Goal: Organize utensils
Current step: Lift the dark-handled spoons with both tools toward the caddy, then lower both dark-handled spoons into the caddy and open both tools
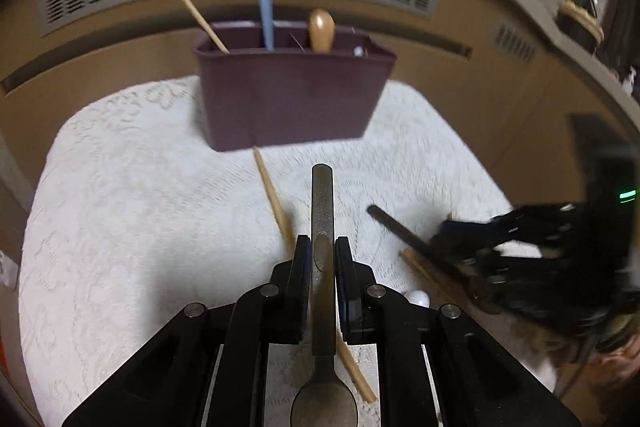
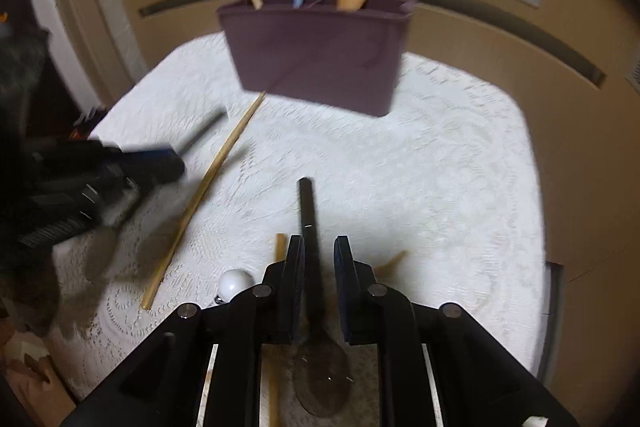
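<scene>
Left gripper (image 1: 322,253) clamps a metal spoon (image 1: 322,211); right gripper (image 2: 319,251) grips a dark spoon (image 2: 308,211). Both handles could clash or miss the bin (image 1: 292,95), tipping it

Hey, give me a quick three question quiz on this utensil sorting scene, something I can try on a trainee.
1. True or false: the purple caddy has nothing in it.
2. What do the fingers of the left gripper hold? A) a fork B) a metal spoon C) a chopstick
3. Fill in: the dark spoon in the right gripper points its ___ toward the caddy.

Key
1. False: a chopstick, a blue handle and a wooden spoon stand in it.
2. B
3. handle
</scene>
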A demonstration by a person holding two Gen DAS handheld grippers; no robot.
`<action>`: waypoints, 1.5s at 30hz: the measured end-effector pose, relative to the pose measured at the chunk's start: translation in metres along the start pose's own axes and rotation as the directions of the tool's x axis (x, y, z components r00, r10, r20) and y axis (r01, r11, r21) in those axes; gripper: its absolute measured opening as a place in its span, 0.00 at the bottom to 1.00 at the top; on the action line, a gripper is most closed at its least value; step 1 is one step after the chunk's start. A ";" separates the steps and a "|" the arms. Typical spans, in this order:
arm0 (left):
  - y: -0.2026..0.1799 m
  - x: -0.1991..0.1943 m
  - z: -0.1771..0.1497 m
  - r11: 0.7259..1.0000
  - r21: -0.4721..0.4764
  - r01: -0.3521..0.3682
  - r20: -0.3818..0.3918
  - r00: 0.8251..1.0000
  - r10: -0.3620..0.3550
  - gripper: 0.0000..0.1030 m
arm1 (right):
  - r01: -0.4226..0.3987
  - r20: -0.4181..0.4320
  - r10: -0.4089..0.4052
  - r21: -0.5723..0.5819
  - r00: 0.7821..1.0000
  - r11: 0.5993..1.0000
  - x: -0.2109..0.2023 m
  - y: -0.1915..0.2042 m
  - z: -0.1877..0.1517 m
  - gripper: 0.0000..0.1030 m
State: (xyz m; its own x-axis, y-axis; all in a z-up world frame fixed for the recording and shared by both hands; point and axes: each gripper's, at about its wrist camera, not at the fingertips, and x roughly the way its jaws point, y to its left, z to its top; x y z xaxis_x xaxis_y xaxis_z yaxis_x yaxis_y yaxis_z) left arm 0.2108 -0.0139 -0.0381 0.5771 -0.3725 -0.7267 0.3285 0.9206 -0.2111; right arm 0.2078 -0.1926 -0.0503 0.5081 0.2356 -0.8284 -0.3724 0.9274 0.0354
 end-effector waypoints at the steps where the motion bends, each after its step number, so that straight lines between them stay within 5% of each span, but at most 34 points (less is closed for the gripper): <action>1: 0.003 -0.003 0.001 1.000 -0.009 0.000 0.007 1.000 0.000 0.12 | 0.000 -0.006 0.000 -0.003 1.000 1.000 0.005 0.002 0.002 0.14; 8: 0.022 -0.018 -0.006 0.998 -0.066 0.004 0.025 1.000 -0.002 0.12 | 0.006 -0.082 -0.006 -0.001 0.997 1.000 0.044 0.009 0.021 0.18; 14: 0.026 -0.024 -0.009 0.996 -0.090 0.014 0.041 0.999 -0.011 0.12 | 0.041 -0.070 -0.045 -0.059 0.997 0.997 0.034 0.025 0.015 0.11; 26: 0.019 -0.065 -0.004 0.991 -0.121 0.065 0.152 0.987 -0.047 0.12 | -0.091 0.154 0.078 0.083 0.985 0.992 -0.065 0.011 0.008 0.11; 31: 0.007 -0.097 0.012 0.993 -0.082 0.090 0.261 0.963 -0.066 0.12 | -0.116 0.238 0.089 0.098 0.967 0.988 -0.098 0.012 0.014 0.11; 35: -0.008 -0.135 0.042 0.998 -0.010 0.068 0.418 0.906 -0.058 0.12 | -0.105 0.339 0.071 0.084 0.938 0.991 -0.129 0.014 0.031 0.11; 37: -0.015 -0.156 0.066 0.999 0.022 0.037 0.516 0.856 -0.043 0.12 | -0.080 0.410 0.044 0.070 0.911 0.994 -0.151 0.015 0.048 0.11; 39: -0.019 -0.175 0.089 0.999 0.041 0.017 0.610 0.792 -0.038 0.12 | -0.043 0.506 0.006 0.062 0.863 0.997 -0.179 0.016 0.071 0.11; 41: -0.023 -0.192 0.112 0.998 0.060 0.005 0.706 0.706 -0.046 0.12 | -0.020 0.585 -0.018 0.058 0.811 0.998 -0.202 0.015 0.090 0.11; 43: -0.025 -0.201 0.131 0.997 0.077 0.007 0.763 0.644 -0.064 0.12 | 0.011 0.673 -0.049 0.061 0.738 0.998 -0.226 0.015 0.114 0.11; 45: -0.025 -0.199 0.149 0.996 0.086 0.003 0.788 0.612 -0.070 0.12 | 0.015 0.741 -0.061 0.068 0.668 0.998 -0.242 0.013 0.135 0.11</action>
State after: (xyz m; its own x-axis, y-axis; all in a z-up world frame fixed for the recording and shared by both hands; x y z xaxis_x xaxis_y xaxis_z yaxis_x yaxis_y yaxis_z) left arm 0.1992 0.0195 0.2099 0.9193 -0.3842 0.0849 0.3931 0.9062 -0.1560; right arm 0.1851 -0.1983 0.2262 0.9380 0.3165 -0.1413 -0.3110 0.9485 0.0604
